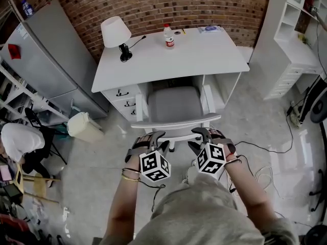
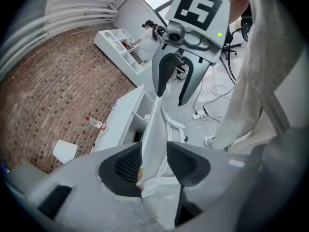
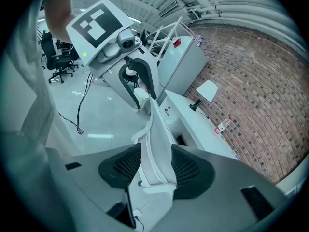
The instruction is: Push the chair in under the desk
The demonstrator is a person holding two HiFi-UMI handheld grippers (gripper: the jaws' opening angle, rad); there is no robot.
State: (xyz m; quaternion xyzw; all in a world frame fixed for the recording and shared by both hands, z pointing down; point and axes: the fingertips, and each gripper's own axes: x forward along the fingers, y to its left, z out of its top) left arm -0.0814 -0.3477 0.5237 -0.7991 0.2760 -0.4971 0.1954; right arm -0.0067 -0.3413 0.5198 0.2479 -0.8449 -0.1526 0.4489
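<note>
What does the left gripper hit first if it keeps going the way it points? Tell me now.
The chair back: its top edge sits between the jaws of the left gripper, so going on only presses into it. Past it come the seat and probably the desk, though depth is unclear.

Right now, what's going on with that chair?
A person holds tongs in each hand, and both are closed on the top edge of the chair backrest. The left tongs are near its left end and the right tongs near its right end. The grey seat sits partly under the white desk, with the backrest out in front. A lamp and a bottle stand on the desk.
</note>
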